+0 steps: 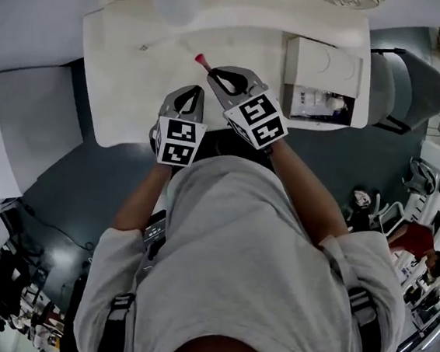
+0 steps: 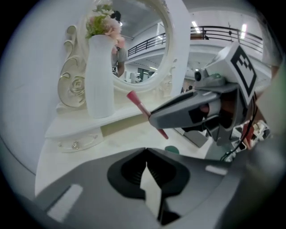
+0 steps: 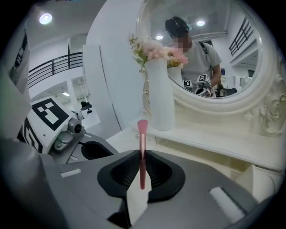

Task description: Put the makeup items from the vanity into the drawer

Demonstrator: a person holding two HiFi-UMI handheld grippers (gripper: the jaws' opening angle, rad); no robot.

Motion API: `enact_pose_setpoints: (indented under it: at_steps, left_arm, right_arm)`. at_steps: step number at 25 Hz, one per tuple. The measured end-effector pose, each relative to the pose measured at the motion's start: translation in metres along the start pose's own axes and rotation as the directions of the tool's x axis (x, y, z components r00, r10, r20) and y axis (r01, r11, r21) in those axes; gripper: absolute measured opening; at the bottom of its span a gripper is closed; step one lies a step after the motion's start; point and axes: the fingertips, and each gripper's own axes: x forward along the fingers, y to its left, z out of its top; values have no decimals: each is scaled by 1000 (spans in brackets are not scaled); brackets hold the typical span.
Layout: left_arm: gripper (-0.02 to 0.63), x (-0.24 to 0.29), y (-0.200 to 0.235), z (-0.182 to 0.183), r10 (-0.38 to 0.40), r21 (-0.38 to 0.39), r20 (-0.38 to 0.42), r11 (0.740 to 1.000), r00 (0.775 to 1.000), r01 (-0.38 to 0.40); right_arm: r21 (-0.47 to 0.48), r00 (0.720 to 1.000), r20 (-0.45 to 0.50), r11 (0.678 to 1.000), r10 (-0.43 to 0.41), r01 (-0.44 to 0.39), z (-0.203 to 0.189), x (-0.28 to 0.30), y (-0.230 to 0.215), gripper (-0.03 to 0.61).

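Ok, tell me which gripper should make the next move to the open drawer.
Right. The right gripper is shut on the pink brush, and the open drawer lies on its side of the vanity. The left gripper is shut with nothing in it and sits farther from the drawer.

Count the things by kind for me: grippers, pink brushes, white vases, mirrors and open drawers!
grippers: 2 (left gripper, right gripper)
pink brush: 1
white vase: 1
mirror: 1
open drawer: 1
total: 6
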Motion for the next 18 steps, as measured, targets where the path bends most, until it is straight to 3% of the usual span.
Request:
enact_pose_setpoints:
  at_steps: [5, 12, 15, 18]
  left_arm:
    - [3, 22, -45, 17, -104, 108, -21, 989, 994, 106]
    - [3, 35, -106, 32, -230, 247, -63, 939, 971, 239]
    - [3, 46, -128, 31, -277, 289, -88, 912, 957, 290]
    - [3, 54, -151, 27, -305, 324, -115, 888, 945, 326]
  right_arm:
    - [60, 993, 13, 991, -119, 118, -17, -46, -31, 46]
    - [124, 964, 1, 957, -265, 263, -46, -103, -59, 46]
    - [43, 943, -32, 942, -330, 332, -62, -123, -70, 46]
    - [-170, 910, -103, 909, -400, 381, -84, -146, -84, 46]
